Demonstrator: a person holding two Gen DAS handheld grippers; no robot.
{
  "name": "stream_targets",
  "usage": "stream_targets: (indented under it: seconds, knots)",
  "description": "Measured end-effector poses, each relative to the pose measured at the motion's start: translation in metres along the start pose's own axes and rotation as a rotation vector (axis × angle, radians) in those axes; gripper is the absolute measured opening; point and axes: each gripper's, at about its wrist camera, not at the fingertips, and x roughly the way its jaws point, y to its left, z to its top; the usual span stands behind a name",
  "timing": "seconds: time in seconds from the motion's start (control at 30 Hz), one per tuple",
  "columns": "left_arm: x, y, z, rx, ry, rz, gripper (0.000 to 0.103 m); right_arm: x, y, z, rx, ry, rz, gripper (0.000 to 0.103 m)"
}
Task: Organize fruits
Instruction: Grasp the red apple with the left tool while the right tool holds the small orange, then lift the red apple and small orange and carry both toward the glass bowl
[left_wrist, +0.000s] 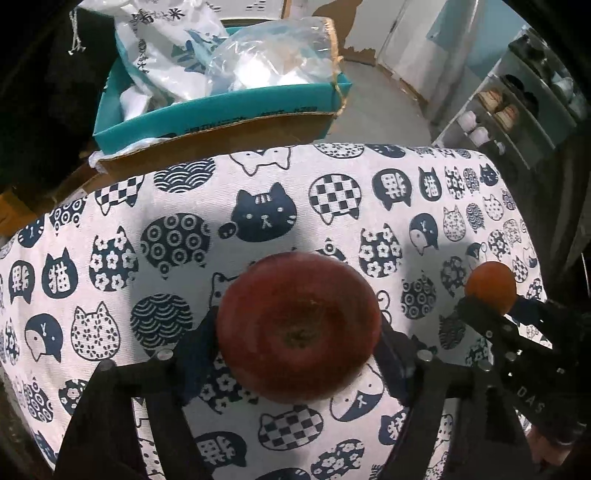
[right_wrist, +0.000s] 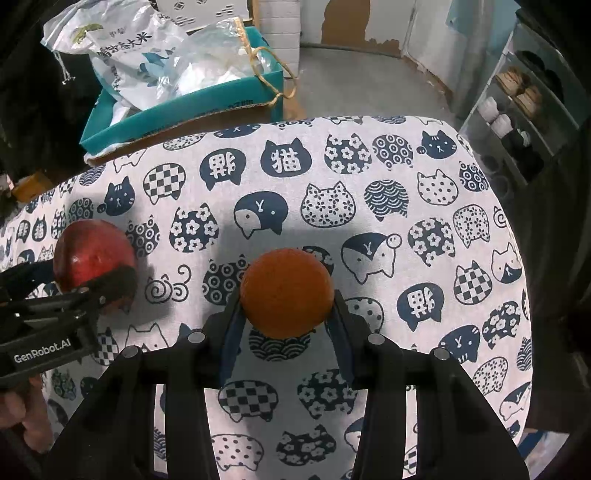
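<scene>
A dark red apple (left_wrist: 295, 295) sits stem-hollow up on the cat-print tablecloth (left_wrist: 258, 192). My left gripper (left_wrist: 298, 324) has a finger pressed against each side of it. In the right wrist view the same apple (right_wrist: 88, 247) lies at the left, with a black finger (right_wrist: 118, 280) across its near side. My right gripper (right_wrist: 286, 301) is shut on an orange (right_wrist: 286, 288) just above the cloth, near the table's middle. From the left wrist view the orange (left_wrist: 489, 280) appears at the right, about a hand's width from the apple.
Beyond the table's far edge stands a teal cardboard box (left_wrist: 221, 107) full of plastic bags (left_wrist: 266, 55). A shoe rack (right_wrist: 517, 107) stands on the grey floor to the right. A person's hand (right_wrist: 14, 410) holds the left gripper.
</scene>
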Motion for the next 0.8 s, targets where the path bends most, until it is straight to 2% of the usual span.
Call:
stream_targets:
  seconds: [0.33,0.8]
  knots:
    - [-0.017,-0.001,-0.007,0.019,-0.046,0.037,0.077,-0.01,0.006,-0.001,-0.015,-0.025,0.002,0.043]
    - [-0.09,0.005,-0.019,0.059,-0.167,0.108,0.077,-0.062,0.024,-0.001,-0.044,-0.107,0.008,0.043]
